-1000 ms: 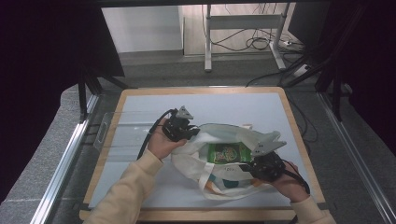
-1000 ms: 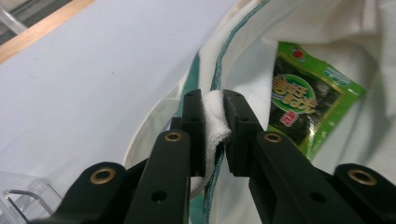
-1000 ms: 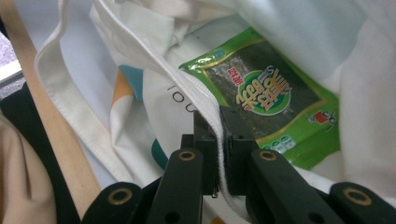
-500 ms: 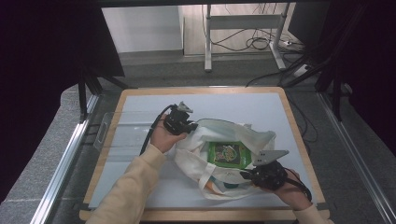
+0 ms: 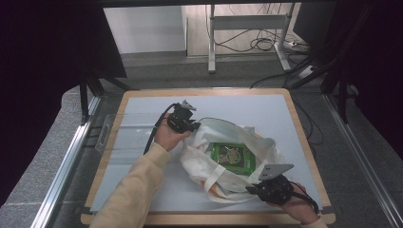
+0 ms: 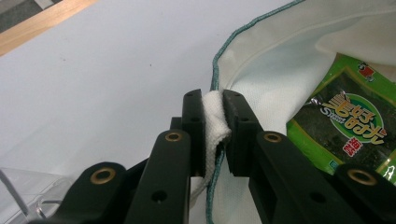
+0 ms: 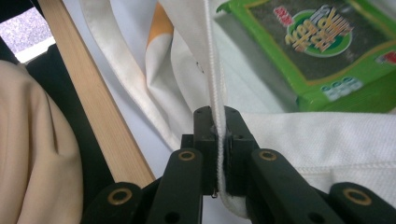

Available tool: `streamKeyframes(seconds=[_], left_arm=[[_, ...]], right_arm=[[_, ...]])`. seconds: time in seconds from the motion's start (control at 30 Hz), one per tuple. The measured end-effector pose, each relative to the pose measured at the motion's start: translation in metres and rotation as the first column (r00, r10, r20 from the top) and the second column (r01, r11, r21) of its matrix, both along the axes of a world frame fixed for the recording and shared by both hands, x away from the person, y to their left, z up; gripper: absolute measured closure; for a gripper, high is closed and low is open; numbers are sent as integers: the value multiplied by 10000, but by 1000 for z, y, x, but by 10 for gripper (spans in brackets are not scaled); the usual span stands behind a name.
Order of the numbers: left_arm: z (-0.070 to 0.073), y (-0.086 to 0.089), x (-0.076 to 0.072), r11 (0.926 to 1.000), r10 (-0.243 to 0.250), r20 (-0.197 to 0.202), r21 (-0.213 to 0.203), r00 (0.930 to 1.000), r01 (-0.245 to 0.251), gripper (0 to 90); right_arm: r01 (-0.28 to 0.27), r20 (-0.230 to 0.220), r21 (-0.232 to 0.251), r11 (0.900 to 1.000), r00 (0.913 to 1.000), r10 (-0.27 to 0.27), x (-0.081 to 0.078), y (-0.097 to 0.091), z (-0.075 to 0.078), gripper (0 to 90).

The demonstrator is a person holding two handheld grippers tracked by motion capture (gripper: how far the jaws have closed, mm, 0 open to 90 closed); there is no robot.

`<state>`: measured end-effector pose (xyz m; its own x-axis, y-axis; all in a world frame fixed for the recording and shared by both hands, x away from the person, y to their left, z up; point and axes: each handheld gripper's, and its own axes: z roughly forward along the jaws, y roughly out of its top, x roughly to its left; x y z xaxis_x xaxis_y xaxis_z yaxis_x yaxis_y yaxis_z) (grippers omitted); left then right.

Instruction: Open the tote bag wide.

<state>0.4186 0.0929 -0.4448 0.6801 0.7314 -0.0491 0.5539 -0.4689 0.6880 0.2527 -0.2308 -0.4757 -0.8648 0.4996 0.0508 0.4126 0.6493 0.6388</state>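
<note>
Left hand (image 5: 167, 137): forearm in a cream sleeve runs up from the bottom edge toward 1 o'clock, wrist bent.
Left gripper (image 5: 186, 124): at 10 o'clock of the bag, jaws clenched on the bag's rim (image 6: 214, 119).
Right hand (image 5: 297, 205): low at the table's near edge.
Right gripper (image 5: 266, 189): at 5 o'clock of the bag, jaws clamped on a bag handle (image 7: 215, 116).
White tote bag (image 5: 211, 171): lying mid-table, mouth held apart.
Green seaweed packet (image 5: 233, 156): flat inside the bag.

My left gripper (image 5: 183, 118) and right gripper (image 5: 271, 189) are both matte black — chunky bodies with two flat, blocky jaws, each arm studded with brass-ringed screw holes. A black cable (image 5: 154, 130) trails from the left one, and a grey three-cornered plate (image 5: 274, 170) sits on top of the right. I wear a pale cream sleeve (image 5: 135, 185) — soft, loose knit.
</note>
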Motion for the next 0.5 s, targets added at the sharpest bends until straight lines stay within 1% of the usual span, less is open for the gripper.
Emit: streamKeyframes(seconds=[0.13, 0.27, 0.33, 0.4, 0.5], left_arm=[[0, 1, 0, 10000, -5, -9, -1, 10000, 5, 811], [0, 1, 1, 10000, -23, -57, -41, 10000, 23, 811], [-1, 1, 0, 9999, -5, -64, -131, 10000, 5, 811], [0, 2, -1, 9999, -77, -56, -120, 10000, 76, 810], [2, 3, -4, 9996, -199, -43, -216, 9998, 198, 808]], right_arm=[[-82, -49, -73, 9999, 10000, 81, 1, 0, -5, 852], [-41, -83, -92, 9999, 10000, 40, 1, 0, -5, 853], [-35, -70, -89, 10000, 10000, 34, 1, 0, -5, 852], [-28, 7, -69, 10000, 10000, 28, 0, 0, -5, 851], [-17, 192, -36, 10000, 9998, 18, 1, 0, -4, 843]])
